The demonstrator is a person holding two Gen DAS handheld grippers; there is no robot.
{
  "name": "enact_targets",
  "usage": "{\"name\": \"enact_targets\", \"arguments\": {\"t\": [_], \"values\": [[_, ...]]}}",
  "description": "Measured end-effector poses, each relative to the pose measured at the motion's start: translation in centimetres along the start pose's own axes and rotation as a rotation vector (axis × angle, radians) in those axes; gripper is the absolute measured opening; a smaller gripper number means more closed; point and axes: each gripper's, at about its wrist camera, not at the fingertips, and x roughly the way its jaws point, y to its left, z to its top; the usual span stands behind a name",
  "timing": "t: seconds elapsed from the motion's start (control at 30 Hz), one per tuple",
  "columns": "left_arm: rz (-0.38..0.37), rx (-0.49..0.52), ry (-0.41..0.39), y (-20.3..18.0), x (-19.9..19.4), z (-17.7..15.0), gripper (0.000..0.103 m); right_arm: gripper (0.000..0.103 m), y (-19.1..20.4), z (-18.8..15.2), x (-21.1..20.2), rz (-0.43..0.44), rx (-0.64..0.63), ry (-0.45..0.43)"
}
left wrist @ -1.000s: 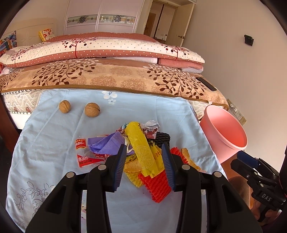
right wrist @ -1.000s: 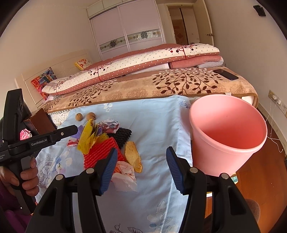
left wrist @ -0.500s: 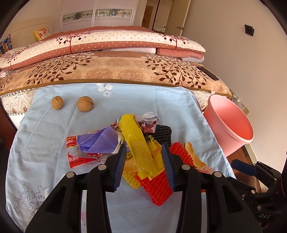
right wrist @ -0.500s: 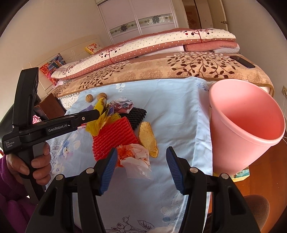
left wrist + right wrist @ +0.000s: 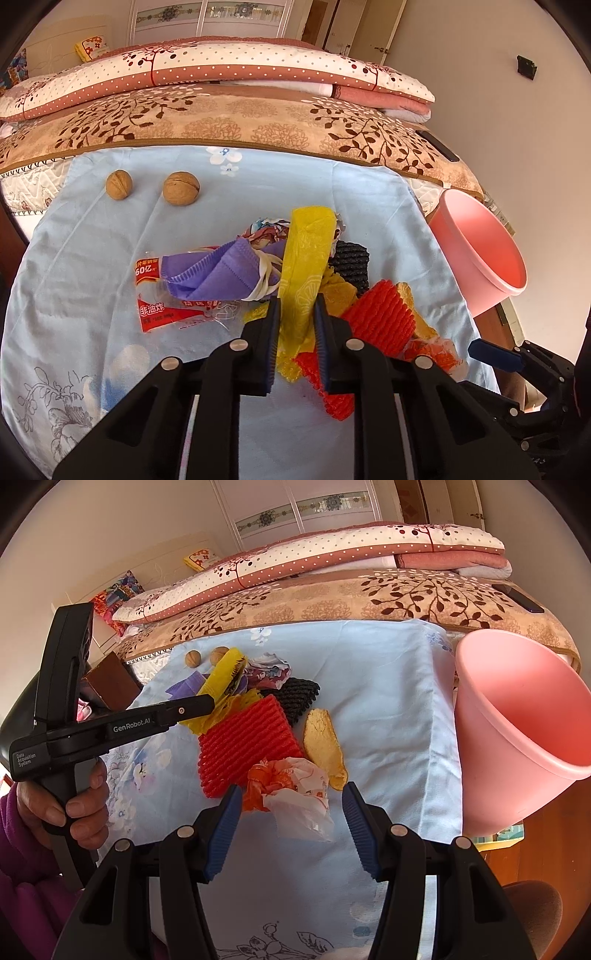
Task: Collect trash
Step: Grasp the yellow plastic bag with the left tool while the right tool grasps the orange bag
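A pile of trash lies on the light-blue sheet. In it are a long yellow wrapper, a purple face mask, a red foam net, a black foam net, a peel and a crumpled white-and-orange wrapper. My left gripper is closing, and its pads press on the yellow wrapper's lower end. My right gripper stands open, with the crumpled wrapper just ahead between its fingertips and untouched.
A pink bin stands off the sheet's right edge, tilted toward me. Two walnuts sit at the far left. A red-and-clear packet lies under the mask. Folded quilts are stacked behind.
The left jaws have narrowed from wide apart onto the yellow wrapper. Both grippers have dipped closer to the pile; the right one now frames the crumpled wrapper.
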Motion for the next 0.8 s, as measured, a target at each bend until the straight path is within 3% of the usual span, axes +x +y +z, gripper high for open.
{"name": "enact_targets", "arguments": {"t": [0.17,0.57,0.8], "values": [[-0.016,-0.012,-0.031,0.2,-0.9,0.0,0.010,0.056,0.1,0.0,0.2,-0.006,-0.002,0.011],[-0.056,-0.021,-0.096,0.1,-3.1,0.4,0.010,0.056,-0.1,-0.2,1.8,-0.009,0.020,0.083],[-0.065,-0.013,-0.106,-0.1,-3.5,0.4,0.010,0.043,-0.3,-0.3,1.8,0.014,0.036,0.079]]}}
